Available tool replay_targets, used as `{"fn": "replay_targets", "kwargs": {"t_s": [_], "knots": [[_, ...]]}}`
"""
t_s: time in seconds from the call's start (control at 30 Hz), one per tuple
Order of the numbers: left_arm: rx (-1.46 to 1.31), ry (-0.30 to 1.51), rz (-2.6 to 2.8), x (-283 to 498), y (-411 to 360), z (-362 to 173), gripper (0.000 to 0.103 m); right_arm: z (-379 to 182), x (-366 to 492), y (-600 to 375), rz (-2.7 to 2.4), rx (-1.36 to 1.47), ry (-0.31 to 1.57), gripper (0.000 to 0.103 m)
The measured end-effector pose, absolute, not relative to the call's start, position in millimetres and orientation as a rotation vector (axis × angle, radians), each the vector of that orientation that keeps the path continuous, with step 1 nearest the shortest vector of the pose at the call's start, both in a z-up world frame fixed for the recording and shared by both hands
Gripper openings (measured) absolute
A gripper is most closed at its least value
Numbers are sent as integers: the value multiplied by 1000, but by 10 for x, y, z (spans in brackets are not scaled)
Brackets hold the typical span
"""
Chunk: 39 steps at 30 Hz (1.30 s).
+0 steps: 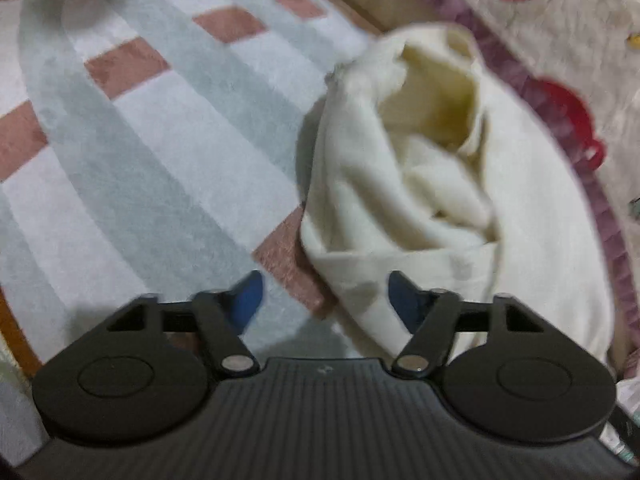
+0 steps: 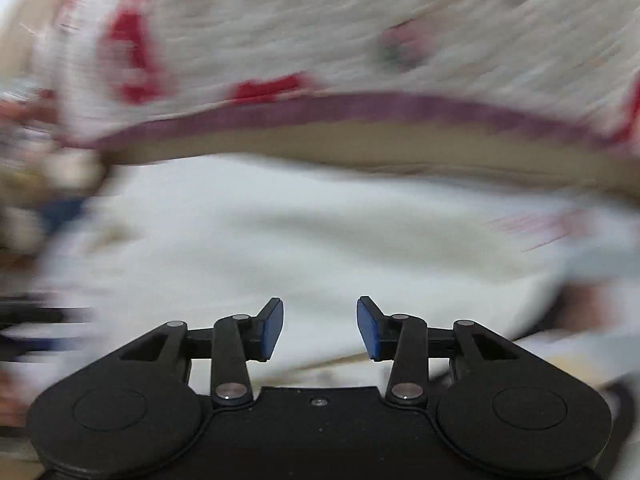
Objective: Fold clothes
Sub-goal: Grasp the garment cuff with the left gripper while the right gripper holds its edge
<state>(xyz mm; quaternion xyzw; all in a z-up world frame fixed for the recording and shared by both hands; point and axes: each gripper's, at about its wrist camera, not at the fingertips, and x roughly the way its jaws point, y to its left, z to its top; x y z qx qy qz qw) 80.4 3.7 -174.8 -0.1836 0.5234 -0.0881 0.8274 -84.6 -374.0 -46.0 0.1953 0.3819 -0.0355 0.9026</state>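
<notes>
A big rug point(image 1: 160, 128) with grey, white and pink-brown blocks is lying flat and filling most of the left wrist view. Beside it, a pale blanket point(image 1: 560, 20) with red shapes and a purple edge is running along the right side; in the right wrist view the same blanket point(image 2: 320, 32) is stretching across the top, all blurry. A cream cloth point(image 1: 432, 200) is sitting in a crumpled heap on the rug, with its far side touching the blanket's purple edge and a hollow fold gaping near its top. In the right wrist view the cream cloth point(image 2: 280, 240) is spreading wide below the blanket. The left gripper point(image 1: 324, 300) is hanging over the near edge of the cloth with its blue pads apart; one pad is over the rug and the other is in front of the cloth, and nothing is squeezed between them. The right gripper point(image 2: 320, 328) is above the cloth with its pads apart too, holding nothing.
</notes>
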Motion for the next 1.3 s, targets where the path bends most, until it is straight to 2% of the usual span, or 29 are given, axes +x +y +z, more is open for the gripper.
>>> {"fn": "replay_targets", "kwargs": {"t_s": [0.07,0.1,0.2,0.3,0.4,0.47,0.5,0.53,0.57,0.6,0.63,0.73,0.87,0.97,1.03,1.1,1.2,1.3], "knots": [[-372,1118,-194,794,-1,-1791,29,-560,-817,-3126,108,347,818,49],[-380,1117,-208,777,-1,-1794,25,-602,-805,-2812,172,265,821,53],[-377,1085,-223,722,4,-1733,24,-759,-803,-2095,239,-94,770,64],[-359,1059,-211,689,14,-1684,24,-1052,-819,-1604,254,-479,705,65],[-375,1066,-210,710,36,-1706,24,-1344,-744,-1498,213,-682,737,65],[-396,1081,-222,724,37,-1732,25,-1429,-661,-1642,150,-681,761,63],[-412,1094,-233,728,33,-1747,32,-1460,-624,-1729,126,-675,770,51],[-427,1107,-245,733,29,-1761,35,-1440,-611,-1839,120,-657,766,1],[-443,1119,-257,737,24,-1775,41,-1366,-628,-1923,118,-641,740,6],[-462,1132,-271,735,20,-1788,44,-1291,-645,-2007,116,-625,714,2],[-485,1143,-288,725,22,-1799,45,-1216,-662,-2091,114,-608,688,2],[-565,1159,-326,703,31,-1815,57,-809,-805,-2402,8,-540,582,2],[-612,1145,-309,683,63,-1785,63,-194,-1148,-2965,-222,-458,460,2],[-592,1107,-279,663,87,-1713,74,187,-1459,-3373,-371,-419,408,1],[-583,1080,-269,646,102,-1644,75,348,-1695,-3526,-470,-428,378,1],[-582,1075,-295,628,89,-1597,80,484,-1969,-3692,-572,-396,356,1],[-603,1106,-436,519,-52,-1564,83,623,-2362,-4031,-719,-241,350,1],[-556,1134,-568,353,-280,-1521,83,448,-2576,-4379,-821,-119,438,1]]}}
